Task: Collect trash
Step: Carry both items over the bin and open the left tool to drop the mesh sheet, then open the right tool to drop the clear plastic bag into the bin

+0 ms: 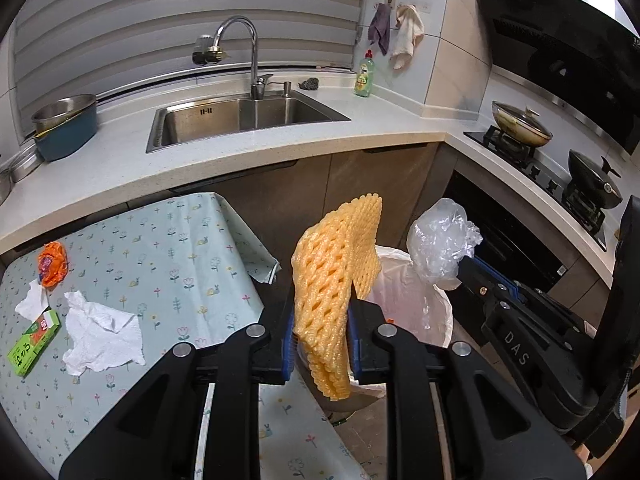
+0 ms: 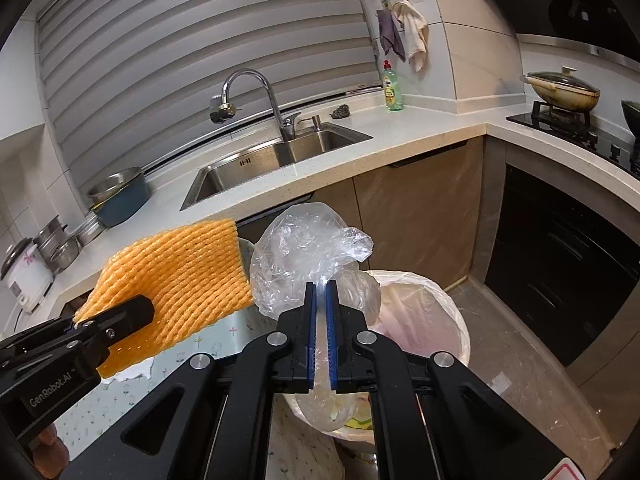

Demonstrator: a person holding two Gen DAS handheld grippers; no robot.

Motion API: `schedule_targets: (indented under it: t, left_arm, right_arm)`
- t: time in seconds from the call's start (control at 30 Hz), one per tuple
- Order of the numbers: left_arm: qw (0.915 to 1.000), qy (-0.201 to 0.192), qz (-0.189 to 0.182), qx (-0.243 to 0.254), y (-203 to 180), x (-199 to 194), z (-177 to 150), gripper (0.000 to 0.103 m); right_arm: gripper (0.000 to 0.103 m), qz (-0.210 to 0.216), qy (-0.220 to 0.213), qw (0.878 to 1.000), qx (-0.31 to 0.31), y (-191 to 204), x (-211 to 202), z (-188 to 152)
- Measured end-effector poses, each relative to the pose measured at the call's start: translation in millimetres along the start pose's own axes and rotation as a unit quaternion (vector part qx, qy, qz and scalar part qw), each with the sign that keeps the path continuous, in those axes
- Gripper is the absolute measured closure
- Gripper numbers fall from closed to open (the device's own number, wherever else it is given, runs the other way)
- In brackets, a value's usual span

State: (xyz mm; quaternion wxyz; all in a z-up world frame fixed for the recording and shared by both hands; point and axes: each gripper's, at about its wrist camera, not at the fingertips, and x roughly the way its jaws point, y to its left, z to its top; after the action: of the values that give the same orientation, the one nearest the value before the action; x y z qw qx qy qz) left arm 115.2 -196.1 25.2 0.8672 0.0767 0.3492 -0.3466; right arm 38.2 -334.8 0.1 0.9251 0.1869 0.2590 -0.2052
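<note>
Trash is held in both grippers above the floor between the cloth-covered table and the kitchen cabinets. The left gripper [image 1: 322, 332] has its blue-padded fingers clamped on an orange foam fruit net [image 1: 334, 276], which stands up from the jaws and droops below them; from the right wrist view the same net [image 2: 176, 280] shows to the left, pinched by the black fingers of the left gripper [image 2: 120, 318]. The right gripper [image 2: 321, 332] is closed tight on the twisted neck of a crumpled clear plastic bag [image 2: 308, 256], whose bulk balloons up past the fingertips. In the left wrist view that bag [image 1: 442, 242] hangs to the right of the net, just over the far rim of the trash bin [image 1: 436, 312], which is lined with a white bag and stands on the floor beside the table's right edge.

On the floral tablecloth [image 1: 168, 248], at the left, lie a crumpled white paper towel [image 1: 102, 332], a smaller white tissue [image 1: 32, 300], an orange wrapper [image 1: 53, 267] and a green carton [image 1: 34, 340].
</note>
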Motion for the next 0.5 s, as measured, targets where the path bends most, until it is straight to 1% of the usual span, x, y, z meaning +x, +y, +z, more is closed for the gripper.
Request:
schedule_targets:
  t: [0.13,0.2,0.27,0.3,0.33,0.37,0.5]
  left_arm:
    - [0.9998,0.008,-0.011,0.012,-15,15,1,0.080]
    - [0.9997,0.009,-0.013,0.017,-21,20,3,0.077]
    - [0.9997,0.007,-0.015,0.019,-24,24,5,0.068]
    - [0.9997,0.006,-0.014,0.018,-25,25,6,0.059]
    - [0.9998,0.003,-0.014,0.016,-25,26,7,0.054]
    - [0.9998,0.002,-0.015,0.015,-26,26,8,0.052]
    - [0.9999,0.000,-0.008,0.012,-24,28,12,0.052]
  right_arm:
    - [0.098,-0.010,0.001,1.000,0.012,-18,1,0]
    - [0.098,-0.013,0.002,1.000,0.016,-25,2,0]
    - [0.098,-0.015,0.003,1.000,0.020,-30,4,0]
    - [0.098,-0.016,0.003,1.000,0.021,-31,5,0]
    - [0.098,-0.017,0.004,1.000,0.022,-33,6,-1]
    - [0.098,-0.016,0.005,1.000,0.023,-34,6,-1]
    - [0.098,-0.013,0.010,0.999,0.028,-36,13,-1]
